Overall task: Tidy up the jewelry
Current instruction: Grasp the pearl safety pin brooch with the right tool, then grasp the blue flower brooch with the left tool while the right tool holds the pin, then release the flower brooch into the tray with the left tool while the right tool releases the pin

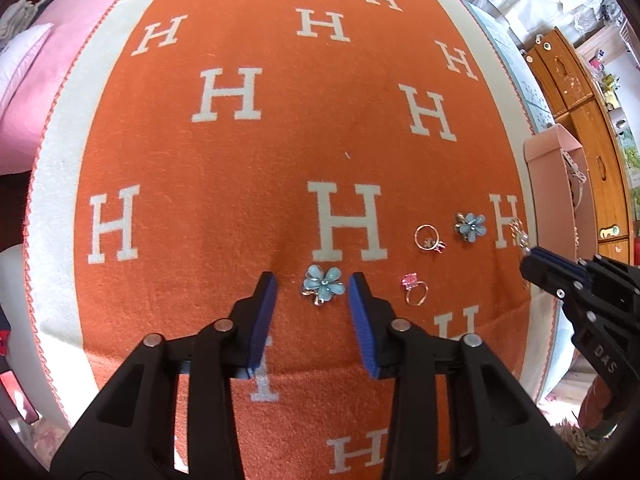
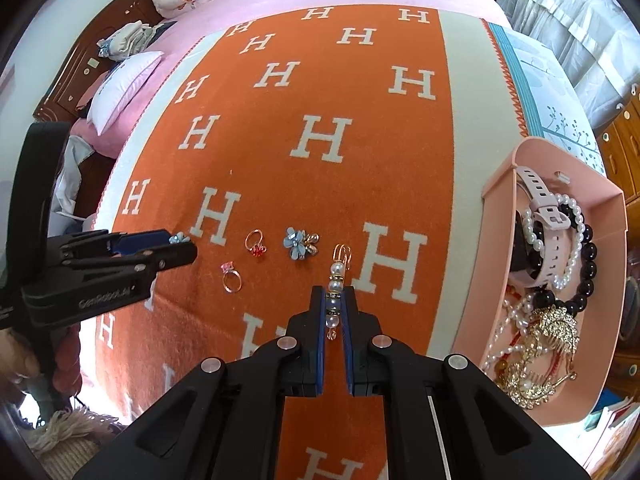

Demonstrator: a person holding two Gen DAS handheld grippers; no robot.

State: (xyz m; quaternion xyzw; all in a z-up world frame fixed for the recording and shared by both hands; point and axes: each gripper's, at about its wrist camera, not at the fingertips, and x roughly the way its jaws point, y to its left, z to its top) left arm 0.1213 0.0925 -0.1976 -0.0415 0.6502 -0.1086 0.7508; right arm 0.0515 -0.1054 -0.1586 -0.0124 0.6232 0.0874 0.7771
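Currently two pickups in hand. Right gripper [image 2: 334, 300] is clamped on a pearl earring [image 2: 334, 280], apparently lifted clear of the orange blanket [image 1: 240, 152]; next it must carry right to the pink tray [image 2: 500, 184] and let go. Left gripper [image 1: 313, 286] stands open astride a blue flower [image 1: 323, 282], pads not touching; next it must close. Two rings and another flower remain loose.
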